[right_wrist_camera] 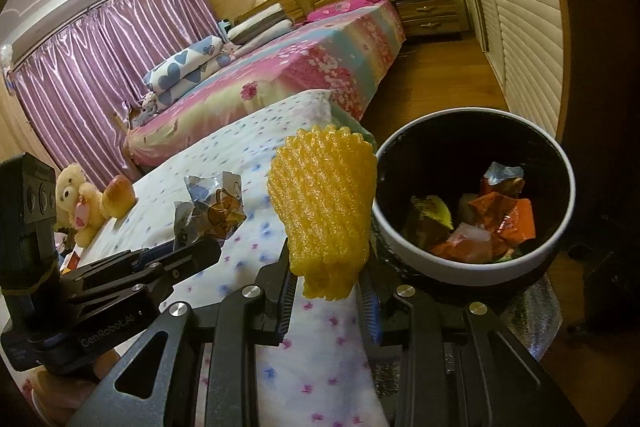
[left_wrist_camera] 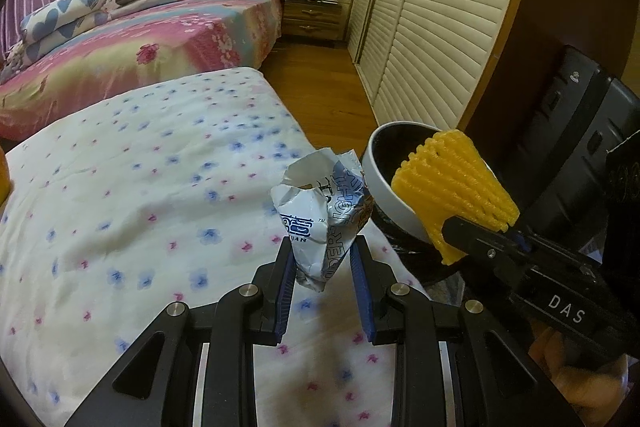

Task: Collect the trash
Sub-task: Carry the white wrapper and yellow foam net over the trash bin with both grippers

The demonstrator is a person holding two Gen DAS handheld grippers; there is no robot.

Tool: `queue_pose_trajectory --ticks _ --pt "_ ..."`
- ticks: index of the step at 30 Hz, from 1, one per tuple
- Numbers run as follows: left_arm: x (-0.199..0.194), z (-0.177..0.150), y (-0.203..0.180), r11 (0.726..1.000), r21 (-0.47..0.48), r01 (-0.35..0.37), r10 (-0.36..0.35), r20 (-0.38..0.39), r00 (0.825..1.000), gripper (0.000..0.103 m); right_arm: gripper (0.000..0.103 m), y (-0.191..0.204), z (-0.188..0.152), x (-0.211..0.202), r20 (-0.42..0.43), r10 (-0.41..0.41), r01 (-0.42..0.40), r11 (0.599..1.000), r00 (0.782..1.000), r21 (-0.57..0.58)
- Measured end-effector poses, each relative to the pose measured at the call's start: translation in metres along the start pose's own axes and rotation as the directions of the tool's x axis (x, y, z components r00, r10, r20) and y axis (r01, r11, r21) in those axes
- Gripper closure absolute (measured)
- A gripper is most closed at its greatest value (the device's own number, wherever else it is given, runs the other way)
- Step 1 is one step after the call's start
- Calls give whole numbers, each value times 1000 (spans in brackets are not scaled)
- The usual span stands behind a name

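My left gripper (left_wrist_camera: 322,247) is shut on a crumpled white-and-blue snack wrapper (left_wrist_camera: 320,215), held above the flowered quilt (left_wrist_camera: 140,187). My right gripper (right_wrist_camera: 328,269) is shut on a yellow foam fruit net (right_wrist_camera: 322,203), just left of the trash bin (right_wrist_camera: 472,263). The bin is black inside with a white rim and holds orange wrappers (right_wrist_camera: 504,215) and other scraps. In the left wrist view the right gripper (left_wrist_camera: 480,247) holds the net (left_wrist_camera: 452,183) over the bin's rim (left_wrist_camera: 380,187). In the right wrist view the left gripper (right_wrist_camera: 200,251) carries the wrapper (right_wrist_camera: 212,207) at the left.
A teddy bear (right_wrist_camera: 78,199) and a round orange plush (right_wrist_camera: 118,197) lie on the quilt's far left. Behind stands a bed with pink bedding (left_wrist_camera: 140,47), a nightstand (left_wrist_camera: 314,19) and louvred wardrobe doors (left_wrist_camera: 432,47). A dark suitcase (left_wrist_camera: 576,131) stands beside the bin on the wooden floor.
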State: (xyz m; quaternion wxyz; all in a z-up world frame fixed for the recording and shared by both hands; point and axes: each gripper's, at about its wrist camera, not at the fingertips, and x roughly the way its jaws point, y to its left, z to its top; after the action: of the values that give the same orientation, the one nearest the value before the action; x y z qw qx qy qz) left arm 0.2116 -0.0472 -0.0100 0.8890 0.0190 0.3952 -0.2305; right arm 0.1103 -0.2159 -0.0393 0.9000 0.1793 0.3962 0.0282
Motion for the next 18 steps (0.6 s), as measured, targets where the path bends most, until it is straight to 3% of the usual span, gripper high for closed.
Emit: queue_pose_trajectory --ticks 18 --pt "10 10 -21 999 42 6 -6 0 1000 77 74 -27 6 -14 27 -40 39 999 999 38"
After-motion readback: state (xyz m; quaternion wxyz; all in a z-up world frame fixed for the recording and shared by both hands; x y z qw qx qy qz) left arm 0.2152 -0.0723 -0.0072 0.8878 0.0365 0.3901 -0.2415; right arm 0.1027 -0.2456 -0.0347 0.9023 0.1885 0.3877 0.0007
